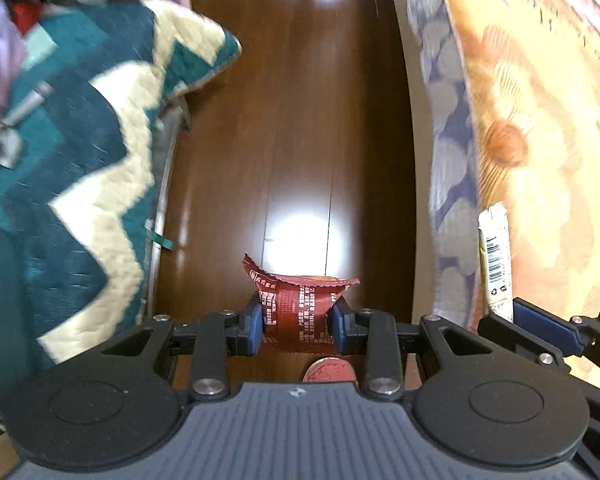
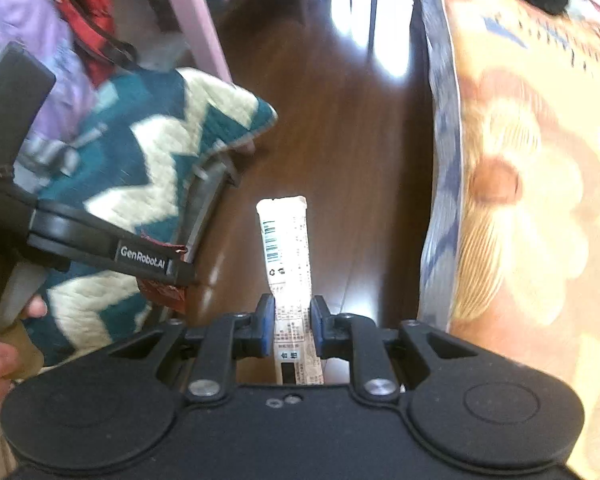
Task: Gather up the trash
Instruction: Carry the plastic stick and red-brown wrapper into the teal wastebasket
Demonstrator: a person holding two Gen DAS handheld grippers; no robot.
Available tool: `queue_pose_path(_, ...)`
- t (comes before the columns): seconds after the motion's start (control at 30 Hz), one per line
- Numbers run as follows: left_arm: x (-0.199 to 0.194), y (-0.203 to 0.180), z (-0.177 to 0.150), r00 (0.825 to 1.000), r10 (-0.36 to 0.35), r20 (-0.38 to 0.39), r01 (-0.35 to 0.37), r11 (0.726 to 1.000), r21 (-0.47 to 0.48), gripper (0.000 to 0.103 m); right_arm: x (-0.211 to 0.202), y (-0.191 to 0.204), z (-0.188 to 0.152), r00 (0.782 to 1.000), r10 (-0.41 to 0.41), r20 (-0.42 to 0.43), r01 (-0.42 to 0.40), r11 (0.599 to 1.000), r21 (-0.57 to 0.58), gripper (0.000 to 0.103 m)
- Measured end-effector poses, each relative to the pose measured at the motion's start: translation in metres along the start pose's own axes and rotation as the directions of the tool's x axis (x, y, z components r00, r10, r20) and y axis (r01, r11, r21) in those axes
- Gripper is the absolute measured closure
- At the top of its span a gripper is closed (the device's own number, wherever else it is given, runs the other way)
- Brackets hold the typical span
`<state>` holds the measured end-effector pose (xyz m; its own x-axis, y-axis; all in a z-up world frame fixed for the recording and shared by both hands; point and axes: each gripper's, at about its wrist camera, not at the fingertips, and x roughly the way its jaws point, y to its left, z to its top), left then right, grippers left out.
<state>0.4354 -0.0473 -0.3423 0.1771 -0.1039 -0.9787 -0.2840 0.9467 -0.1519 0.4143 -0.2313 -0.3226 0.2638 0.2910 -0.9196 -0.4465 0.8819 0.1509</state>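
Observation:
My left gripper (image 1: 298,326) is shut on a dark red snack wrapper (image 1: 298,308) with white print, held above the brown wooden floor (image 1: 292,140). My right gripper (image 2: 291,326) is shut on a long white wrapper (image 2: 287,256) with a barcode, which stands up between the fingers. The white wrapper also shows at the right edge of the left wrist view (image 1: 496,260), with the right gripper's blue pad below it. The left gripper body (image 2: 100,248) crosses the left of the right wrist view, with the red wrapper (image 2: 162,290) hanging under it.
A teal and cream zigzag quilt (image 1: 80,168) covers a seat on the left. An orange floral bedspread (image 1: 540,140) hangs on the right. A red bag (image 2: 88,12) and purple cloth (image 2: 28,28) lie at the upper left. A red shoe tip (image 1: 328,372) shows below.

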Motion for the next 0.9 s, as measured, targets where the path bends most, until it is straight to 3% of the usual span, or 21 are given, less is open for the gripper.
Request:
queue_pose_path(0.2,-0.087,0.021,0.002,0.997,0.000,0.077,0.010,0.992,-0.123,0.071,-0.072,0.022,0.042,0.995,0.098,0.021,-0.095,0.989,-0.117,0.085)
queue_pose_path(0.37,-0.166,0.047,0.000,0.988,0.054,0.143,-0.017,0.969,-0.246,0.071,-0.120,0.052,0.072,0.982,0.185,0.035,-0.174,0.963,-0.208,0.085)
queue_pose_path(0.67,-0.272,0.109,-0.020,0.961,0.139,0.237,-0.024,0.901,-0.433,0.071,-0.178,0.133,0.104,0.939,0.343,0.020,-0.300,0.846,-0.441,0.085)
queue_pose_path(0.9,-0.322,0.168,-0.037,0.937,0.186,0.296,-0.017,0.870,-0.493,0.071,-0.192,0.205,0.130,0.910,0.415,0.003,-0.355,0.782,-0.513,0.085)
